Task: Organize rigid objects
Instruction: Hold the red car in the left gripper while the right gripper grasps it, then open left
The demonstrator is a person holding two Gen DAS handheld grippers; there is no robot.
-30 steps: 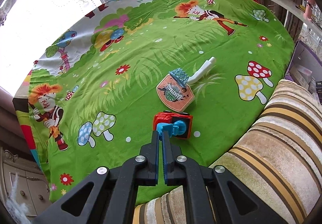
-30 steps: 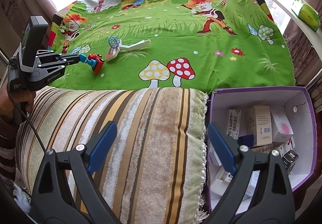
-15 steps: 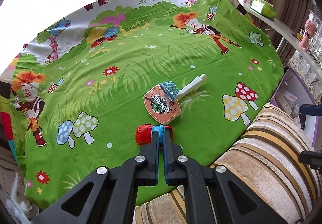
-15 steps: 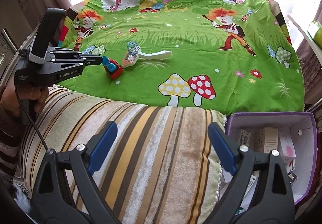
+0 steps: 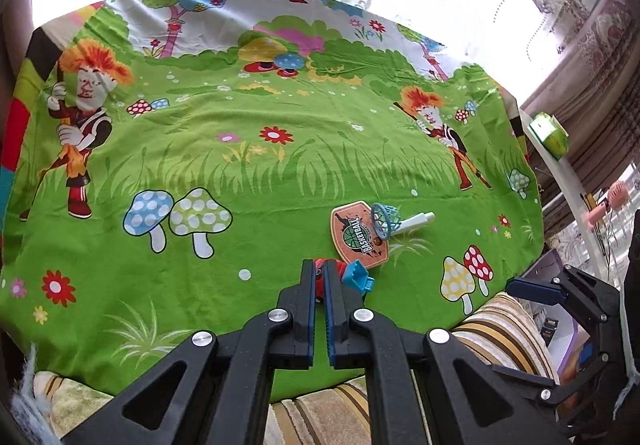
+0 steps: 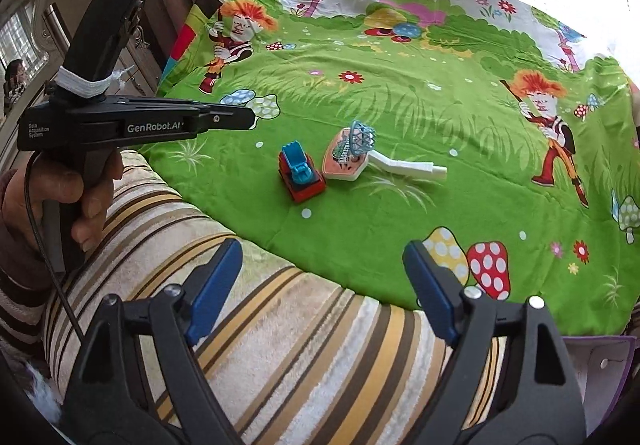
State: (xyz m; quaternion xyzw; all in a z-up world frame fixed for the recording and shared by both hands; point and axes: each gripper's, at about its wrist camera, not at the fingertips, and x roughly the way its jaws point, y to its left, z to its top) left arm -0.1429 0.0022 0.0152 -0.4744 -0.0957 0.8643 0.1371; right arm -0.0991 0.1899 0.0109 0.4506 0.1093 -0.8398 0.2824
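On green cloth, toy truck beside hoop.

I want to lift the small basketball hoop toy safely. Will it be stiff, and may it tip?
The basketball hoop toy looks like rigid plastic, so probably stiff and light. Its blue net seems thin, possibly fragile. Its white pole juts sideways, so a grip on the backboard may let it swing.
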